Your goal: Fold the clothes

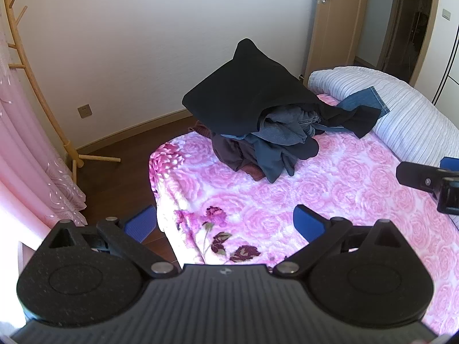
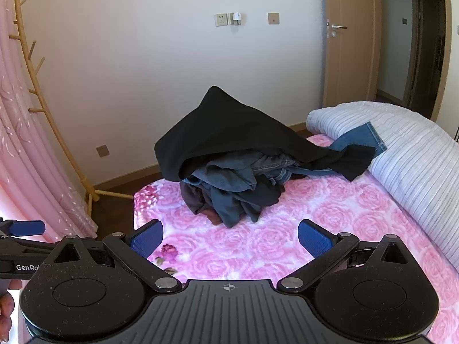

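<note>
The clothes lie in one tangled heap [image 2: 229,166] near the far corner of the bed [image 2: 330,229], well apart from both grippers. The left gripper [image 1: 225,220] and the right gripper [image 2: 231,235] each hang over the near part of the bed with their blue pads spread wide and nothing between them.

The step in hand looks like picking a first piece off the heap. The black cloth [image 2: 229,132] draped over the top is the sensible choice — it sits free, standing in a stiff peak, so taking it by an outer edge with one gripper and a second edge with the other should lift it clear without dragging the rest. The denim [image 2: 358,137] trailing onto the striped quilt [image 2: 416,157] is heavier and caught under other pieces; better left for later.

The bed cover is plush, pink, patterned with roses — soft enough that pads pressed down may snag it along with the cloth.
</note>
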Demonstrator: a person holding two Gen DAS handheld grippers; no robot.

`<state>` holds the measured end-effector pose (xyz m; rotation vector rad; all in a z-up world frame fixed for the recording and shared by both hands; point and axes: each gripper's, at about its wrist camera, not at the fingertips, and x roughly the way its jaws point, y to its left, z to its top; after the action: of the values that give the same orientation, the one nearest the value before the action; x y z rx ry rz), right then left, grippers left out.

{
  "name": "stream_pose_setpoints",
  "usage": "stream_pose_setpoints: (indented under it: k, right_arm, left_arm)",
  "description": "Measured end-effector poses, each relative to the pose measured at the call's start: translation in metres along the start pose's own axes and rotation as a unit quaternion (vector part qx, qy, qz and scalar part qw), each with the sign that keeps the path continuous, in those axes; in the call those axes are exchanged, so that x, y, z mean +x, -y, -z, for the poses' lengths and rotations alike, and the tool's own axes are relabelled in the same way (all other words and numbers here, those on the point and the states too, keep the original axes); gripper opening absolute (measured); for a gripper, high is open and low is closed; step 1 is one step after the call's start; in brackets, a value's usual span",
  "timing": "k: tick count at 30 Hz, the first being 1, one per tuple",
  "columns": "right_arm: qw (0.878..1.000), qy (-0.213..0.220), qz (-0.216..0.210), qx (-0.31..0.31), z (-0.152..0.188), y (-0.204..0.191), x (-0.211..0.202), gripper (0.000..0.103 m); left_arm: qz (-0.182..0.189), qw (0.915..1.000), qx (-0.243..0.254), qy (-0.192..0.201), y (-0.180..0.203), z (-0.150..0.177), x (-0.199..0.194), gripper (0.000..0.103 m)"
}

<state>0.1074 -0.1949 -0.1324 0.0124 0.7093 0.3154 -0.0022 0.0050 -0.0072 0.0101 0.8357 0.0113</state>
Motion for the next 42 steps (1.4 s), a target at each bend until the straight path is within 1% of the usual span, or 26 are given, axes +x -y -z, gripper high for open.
stream_pose_setpoints:
  k: [8,12,15,20,22,24,25,28,29,32,35,38,40,42]
  right_arm:
    - [1.000,0.013,-0.005,0.017,-0.002,0.008,0.000,0.102]
    - [0.999,0.034,-0.006,0.014,-0.005,0.014,-0.003,0.102]
    - [0.999,0.051,-0.005,0.010,-0.008,0.019,-0.006,0.102]
    - [0.998,0.056,-0.004,0.009,-0.007,0.031,-0.005,0.102]
    - [0.997,0.080,-0.009,0.007,-0.003,0.035,-0.008,0.103]
    - [0.994,0.104,-0.014,-0.008,0.002,0.036,-0.010,0.102]
    - [0.994,0.108,-0.016,-0.016,0.004,0.037,-0.010,0.103]
    - [0.996,0.078,-0.032,-0.016,0.003,0.039,-0.001,0.102]
    - [0.997,0.067,-0.036,-0.008,0.003,0.040,0.003,0.102]
    - [0.998,0.050,-0.043,0.020,-0.005,0.044,0.021,0.102]
    - [0.998,0.045,-0.038,0.029,-0.018,0.043,0.041,0.102]
    - [0.998,0.042,-0.041,0.028,-0.036,0.042,0.068,0.102]
    - [0.998,0.031,-0.043,0.034,-0.050,0.043,0.092,0.102]
    - [0.998,0.013,-0.049,0.047,-0.064,0.043,0.120,0.102]
  left_arm:
    - [-0.003,1.0000,0.002,0.001,-0.001,0.002,0.002,0.100]
    - [-0.006,0.9999,0.011,0.009,-0.003,0.001,0.002,0.100]
    - [-0.014,0.9996,0.022,0.014,-0.002,0.002,0.003,0.100]
    - [-0.016,0.9983,0.043,0.036,-0.003,0.007,-0.002,0.100]
    - [-0.015,0.9965,0.061,0.055,-0.002,0.009,-0.005,0.100]
    - [-0.018,0.9930,0.091,0.073,0.000,0.011,-0.005,0.100]
    - [-0.020,0.9907,0.107,0.081,0.002,0.012,-0.005,0.100]
    - [-0.015,0.9818,0.153,0.111,0.003,0.014,0.002,0.100]
    - [-0.013,0.9789,0.167,0.118,0.002,0.012,0.007,0.100]
    - [0.002,0.9729,0.201,0.115,-0.002,0.003,0.030,0.100]
    - [0.029,0.9663,0.233,0.106,-0.012,-0.018,0.067,0.100]
    - [0.054,0.9604,0.253,0.104,-0.029,-0.057,0.113,0.100]
    - [0.083,0.9573,0.258,0.100,-0.041,-0.088,0.149,0.100]
    - [0.121,0.9528,0.265,0.085,-0.051,-0.122,0.189,0.099]
